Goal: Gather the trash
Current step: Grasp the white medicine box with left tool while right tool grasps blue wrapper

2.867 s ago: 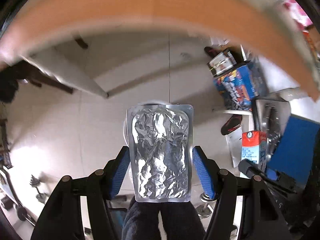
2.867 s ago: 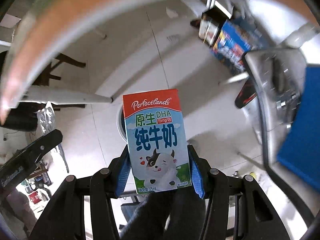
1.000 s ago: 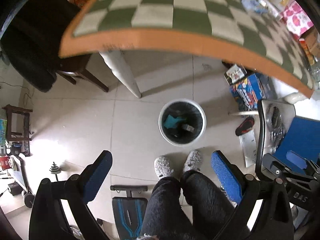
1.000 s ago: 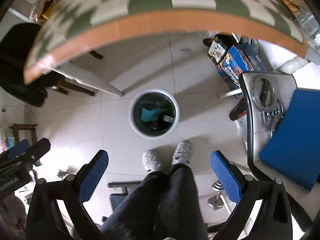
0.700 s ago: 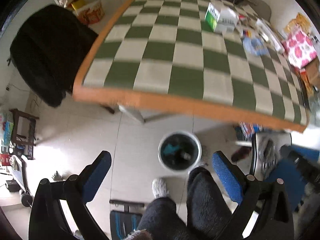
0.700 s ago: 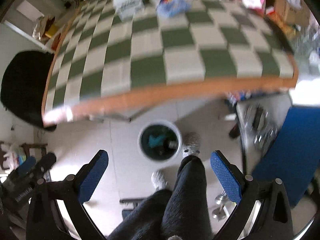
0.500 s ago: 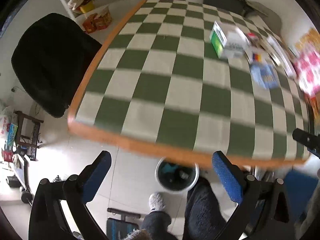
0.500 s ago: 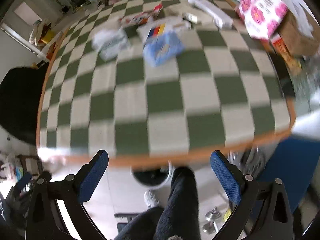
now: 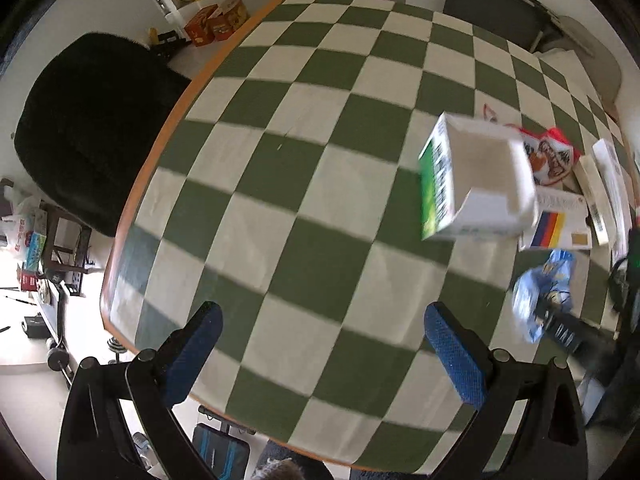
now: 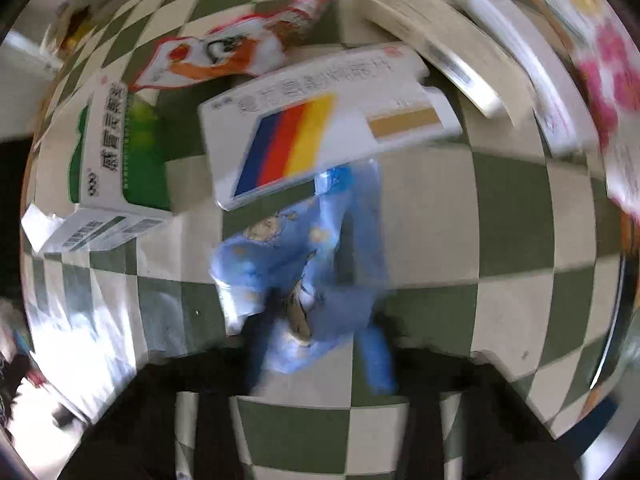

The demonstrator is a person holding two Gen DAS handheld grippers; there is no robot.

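My right claw (image 10: 320,340) has just been closing around the blue wrapper (image 10: 296,264) on the checkered surface (image 10: 432,208); grip unclear through blur. My left claw (image 9: 324,344) hangs released, empty.

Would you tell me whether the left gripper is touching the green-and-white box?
Apart: in the left wrist view the left gripper hangs open over bare cloth, clear of the green-and-white box.

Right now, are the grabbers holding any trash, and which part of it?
The left gripper is open and empty. The right gripper has just been closing around the crumpled blue wrapper, near its lower end; blur hides whether it is gripped yet.
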